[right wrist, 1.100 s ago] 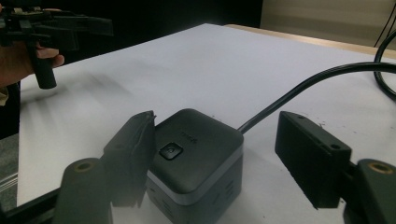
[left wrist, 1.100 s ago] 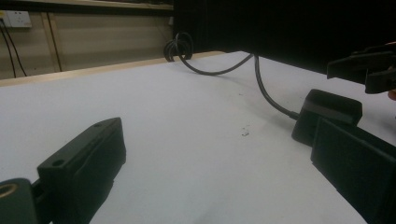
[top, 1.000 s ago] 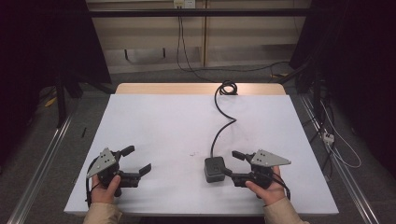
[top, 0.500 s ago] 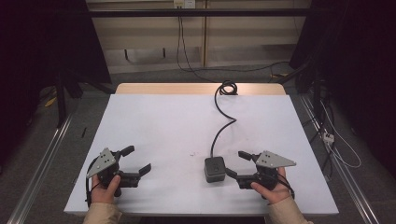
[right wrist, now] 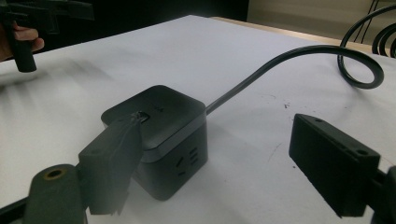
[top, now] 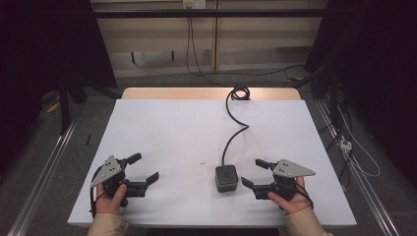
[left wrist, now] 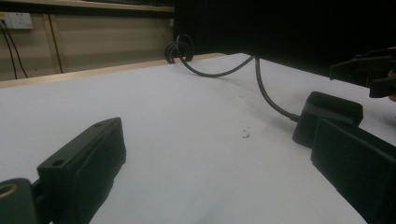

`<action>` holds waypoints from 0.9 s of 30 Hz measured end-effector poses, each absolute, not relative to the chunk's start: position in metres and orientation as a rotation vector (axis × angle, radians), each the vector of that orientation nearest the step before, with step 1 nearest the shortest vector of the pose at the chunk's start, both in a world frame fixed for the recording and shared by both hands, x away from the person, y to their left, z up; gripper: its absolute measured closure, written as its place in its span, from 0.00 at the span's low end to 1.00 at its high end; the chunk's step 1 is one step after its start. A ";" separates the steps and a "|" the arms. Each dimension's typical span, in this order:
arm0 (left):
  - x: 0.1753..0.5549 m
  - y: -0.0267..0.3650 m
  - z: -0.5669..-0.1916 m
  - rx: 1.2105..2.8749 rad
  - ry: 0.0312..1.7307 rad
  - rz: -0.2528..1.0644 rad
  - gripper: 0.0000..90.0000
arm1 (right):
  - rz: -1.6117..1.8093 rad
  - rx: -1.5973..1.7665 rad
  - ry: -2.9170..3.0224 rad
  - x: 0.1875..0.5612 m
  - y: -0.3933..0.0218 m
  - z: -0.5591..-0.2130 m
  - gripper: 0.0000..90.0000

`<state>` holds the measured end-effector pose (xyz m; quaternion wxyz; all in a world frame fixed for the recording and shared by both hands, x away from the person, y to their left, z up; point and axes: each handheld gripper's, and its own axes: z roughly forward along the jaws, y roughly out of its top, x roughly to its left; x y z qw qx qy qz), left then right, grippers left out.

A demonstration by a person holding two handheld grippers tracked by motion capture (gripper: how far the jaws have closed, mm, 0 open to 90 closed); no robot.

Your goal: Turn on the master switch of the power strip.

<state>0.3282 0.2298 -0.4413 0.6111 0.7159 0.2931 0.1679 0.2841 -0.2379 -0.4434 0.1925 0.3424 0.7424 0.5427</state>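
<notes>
Socket cube [top: 226, 177] beside right gripper [top: 250, 175]

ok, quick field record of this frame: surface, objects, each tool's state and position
surface: white table
object: black cube power socket, near the front edge, right of centre
cable: black cord runs from the cube to the far edge and coils there
left tool: open, holding nothing, front left
right tool: open, just right of the cube, not gripping it

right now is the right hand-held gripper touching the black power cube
Apart. The high view shows white table between the right hand-held gripper and the black power cube, and its jaws stand open.
</notes>
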 end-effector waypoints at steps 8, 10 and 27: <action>0.328 0.230 -0.441 1.654 0.674 0.387 0.03 | 1.499 0.964 2.087 0.282 -0.243 -0.445 0.19; 0.328 0.230 -0.441 1.655 0.677 0.387 0.03 | 1.498 0.970 2.082 0.282 -0.245 -0.445 0.19; 0.328 0.230 -0.441 1.654 0.674 0.389 0.03 | 1.471 0.985 2.073 0.278 -0.257 -0.446 0.18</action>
